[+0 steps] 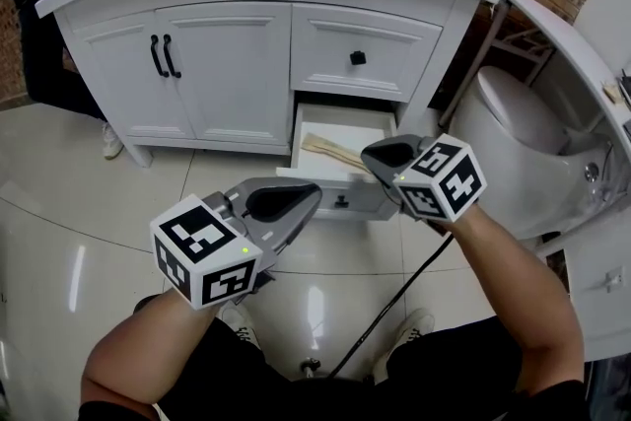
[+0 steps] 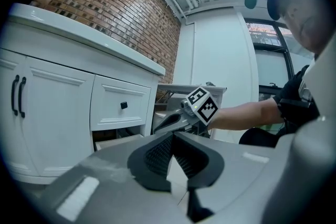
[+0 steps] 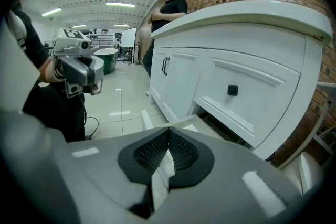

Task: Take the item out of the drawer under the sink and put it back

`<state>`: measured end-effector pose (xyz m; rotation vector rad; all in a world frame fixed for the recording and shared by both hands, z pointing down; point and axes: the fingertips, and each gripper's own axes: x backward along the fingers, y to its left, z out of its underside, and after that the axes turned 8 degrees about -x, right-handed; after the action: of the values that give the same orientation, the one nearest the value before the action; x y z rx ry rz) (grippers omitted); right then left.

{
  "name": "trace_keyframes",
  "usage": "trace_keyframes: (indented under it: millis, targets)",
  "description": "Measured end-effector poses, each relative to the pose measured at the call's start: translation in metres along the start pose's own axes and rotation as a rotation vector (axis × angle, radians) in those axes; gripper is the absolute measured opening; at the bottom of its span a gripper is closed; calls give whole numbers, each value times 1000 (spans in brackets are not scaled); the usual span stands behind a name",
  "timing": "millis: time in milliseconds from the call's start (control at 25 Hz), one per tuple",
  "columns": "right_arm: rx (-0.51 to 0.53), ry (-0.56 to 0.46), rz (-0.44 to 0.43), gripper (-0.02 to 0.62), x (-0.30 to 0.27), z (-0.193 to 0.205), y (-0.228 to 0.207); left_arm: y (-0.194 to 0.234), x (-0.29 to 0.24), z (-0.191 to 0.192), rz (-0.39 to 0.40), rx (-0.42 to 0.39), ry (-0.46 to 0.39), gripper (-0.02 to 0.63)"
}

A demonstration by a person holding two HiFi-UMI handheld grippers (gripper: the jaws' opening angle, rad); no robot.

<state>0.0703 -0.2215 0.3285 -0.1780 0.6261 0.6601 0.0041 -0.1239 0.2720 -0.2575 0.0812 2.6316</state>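
Observation:
The lower drawer (image 1: 347, 121) of the white vanity stands pulled out, and a pale wooden utensil (image 1: 333, 153) lies inside it. My right gripper (image 1: 375, 156) hovers over the drawer's front right corner, jaws shut, nothing visible between them. In the right gripper view its tips (image 3: 169, 131) meet above the drawer's front panel (image 3: 157, 173). My left gripper (image 1: 312, 196) is lower and to the left, just in front of the drawer front (image 1: 340, 200), also shut and empty. The left gripper view shows its closed tips (image 2: 172, 136) with the right gripper (image 2: 173, 119) beyond.
Above the open drawer is a shut drawer with a black knob (image 1: 358, 58). Two cabinet doors (image 1: 197, 64) are to the left. A white toilet (image 1: 523, 113) stands to the right. A person (image 3: 168, 8) stands by the vanity's far end. A black cable (image 1: 394, 301) runs across the glossy floor.

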Motion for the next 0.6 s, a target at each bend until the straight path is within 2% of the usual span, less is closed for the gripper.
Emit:
trace_keyframes:
  millis: [360,600]
  targets:
    - [-125,-159,-43,8,62,-17,47,-6,-5,2,6,-26,14,5]
    - [-156,-238,-85,8,106,-35,75,-2,-2,-4,-6,-23,-5,5]
